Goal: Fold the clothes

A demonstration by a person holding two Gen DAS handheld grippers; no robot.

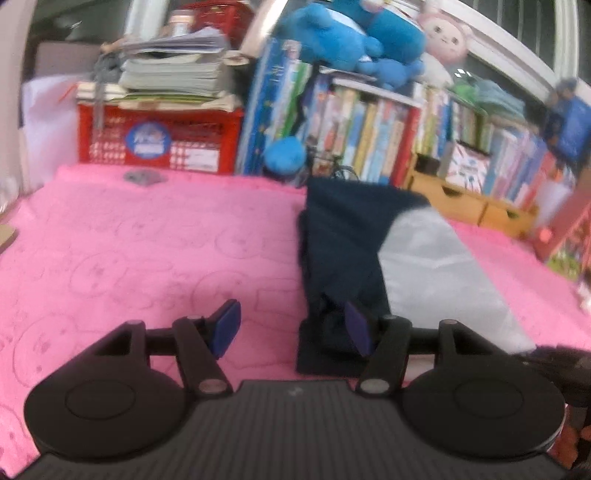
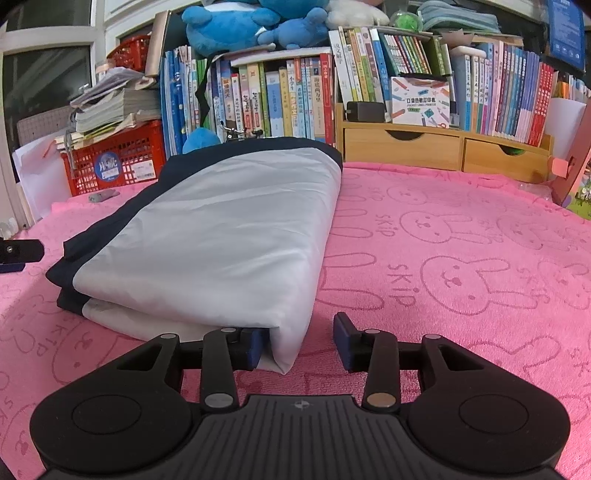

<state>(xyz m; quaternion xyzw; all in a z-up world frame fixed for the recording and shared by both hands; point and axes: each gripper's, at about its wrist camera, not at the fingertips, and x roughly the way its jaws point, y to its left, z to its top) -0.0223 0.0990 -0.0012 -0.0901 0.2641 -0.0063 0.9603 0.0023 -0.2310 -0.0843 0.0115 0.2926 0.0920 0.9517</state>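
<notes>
Folded garment on the pink towel

The folded garment (image 2: 207,236), grey with navy edges, lies on the pink rabbit towel (image 2: 461,258), in front of the books (image 2: 288,99). The right gripper (image 2: 301,343) stands apart around its near corner, not pressing. The left gripper (image 1: 291,328) is apart, nothing between, at the garment's navy side.

Pink towel cover printed with rabbit outlines (image 2: 461,229) spread over the surface. Behind it: row of upright colourful books (image 2: 280,99), light wooden drawer unit (image 2: 443,146), red plastic lattice crate (image 2: 122,155) under stacked papers, blue plush toys (image 2: 229,26) on top. White-framed window (image 2: 44,44), dark outside.
</notes>
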